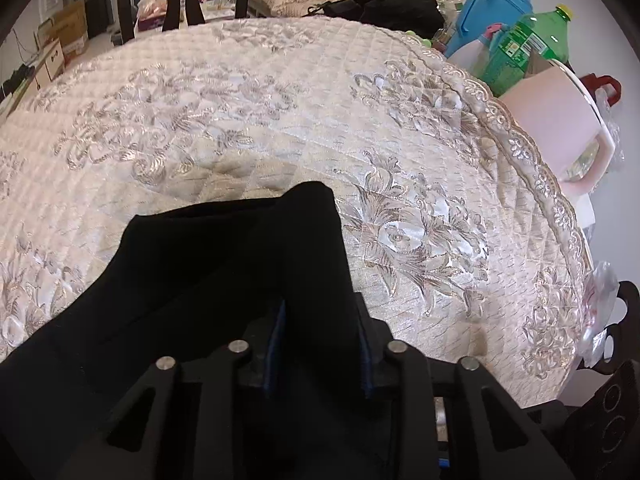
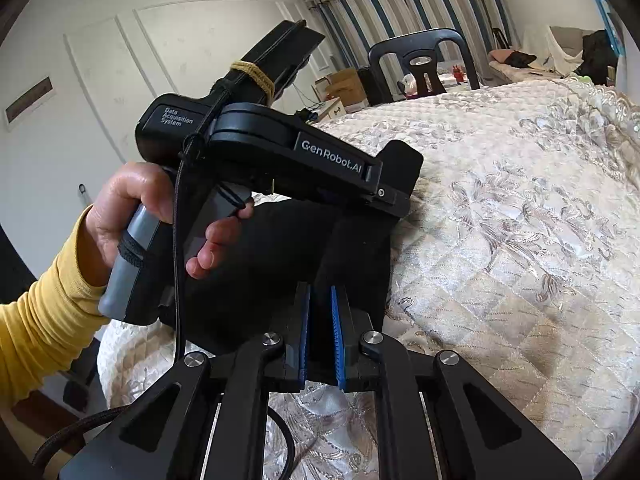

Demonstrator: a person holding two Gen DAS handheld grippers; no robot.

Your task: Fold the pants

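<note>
Left gripper (image 1: 320,344) is clamping black pants (image 1: 224,264), which are draping over the near edge of the quilted tablecloth (image 1: 280,112). Right gripper (image 2: 320,332) is pinching the same pants (image 2: 352,256), beside the person's left hand (image 2: 160,216).

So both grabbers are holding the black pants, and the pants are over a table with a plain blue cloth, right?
Not quite. The cloth is cream with shiny silver flowers, not plain blue; the left wrist view shows it best. The rest holds: the left gripper and right gripper each have their jaws closed on the black pants.
</note>
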